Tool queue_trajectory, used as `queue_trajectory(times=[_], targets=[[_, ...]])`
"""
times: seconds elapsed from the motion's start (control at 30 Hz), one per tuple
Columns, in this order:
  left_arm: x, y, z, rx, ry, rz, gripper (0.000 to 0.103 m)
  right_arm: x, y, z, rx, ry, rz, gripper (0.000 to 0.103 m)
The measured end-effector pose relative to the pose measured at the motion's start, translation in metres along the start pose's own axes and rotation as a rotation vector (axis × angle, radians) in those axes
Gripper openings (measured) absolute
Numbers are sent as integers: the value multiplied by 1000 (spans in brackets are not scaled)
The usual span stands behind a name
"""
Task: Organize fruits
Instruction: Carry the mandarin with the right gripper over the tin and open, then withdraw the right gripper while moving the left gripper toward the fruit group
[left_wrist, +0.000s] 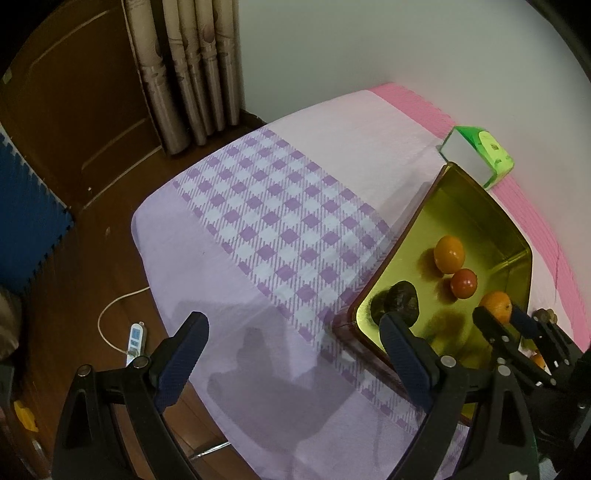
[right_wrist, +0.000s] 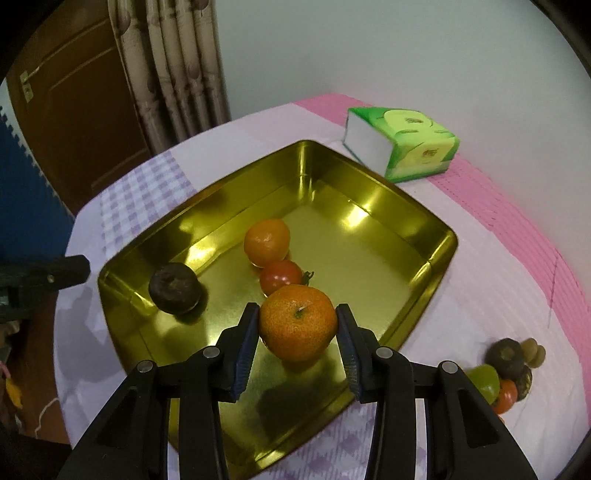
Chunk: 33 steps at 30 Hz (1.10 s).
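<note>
Right hand-held gripper (right_wrist: 298, 325) clamps mandarin (right_wrist: 297, 322) over gold tray (right_wrist: 436, 258), low near tomato (right_wrist: 280, 277), likely for gentle release. Left hand-held gripper (left_wrist: 295, 328) spread wide, empty, beside tray.

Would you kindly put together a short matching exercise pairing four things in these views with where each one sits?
Things:
1. mandarin
2. dark fruit
3. tissue pack
4. left gripper

Places or states:
A. on the cloth beyond the gold tin
B. between the fingers of the right gripper
C. open, with nothing between its fingers
D. lying in the tin near its left wall

Pairs: 1-B, 2-D, 3-A, 4-C
</note>
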<state>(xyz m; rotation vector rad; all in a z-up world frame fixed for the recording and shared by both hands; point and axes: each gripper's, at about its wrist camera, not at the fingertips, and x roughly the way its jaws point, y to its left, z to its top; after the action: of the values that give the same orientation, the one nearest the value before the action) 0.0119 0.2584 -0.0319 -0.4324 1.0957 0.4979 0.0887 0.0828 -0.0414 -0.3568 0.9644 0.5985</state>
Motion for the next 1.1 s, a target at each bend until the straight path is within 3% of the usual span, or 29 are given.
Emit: queue_trajectory(times=[0.5, 0.73, 0.9, 1.1], targets=[[2, 0, -1, 2, 9, 1, 92, 15, 9, -5, -46, 28, -27, 43], [2, -1, -1, 4, 8, 1, 92, -6, 2, 0, -6, -37, 24, 50], [-2, -6, -3, 27, -21, 9, 92, -46, -32, -6, 89, -166, 13, 64], [-16, -24, -6, 107, -101, 18, 92, -76, -124, -43, 277, -207, -122, 77]])
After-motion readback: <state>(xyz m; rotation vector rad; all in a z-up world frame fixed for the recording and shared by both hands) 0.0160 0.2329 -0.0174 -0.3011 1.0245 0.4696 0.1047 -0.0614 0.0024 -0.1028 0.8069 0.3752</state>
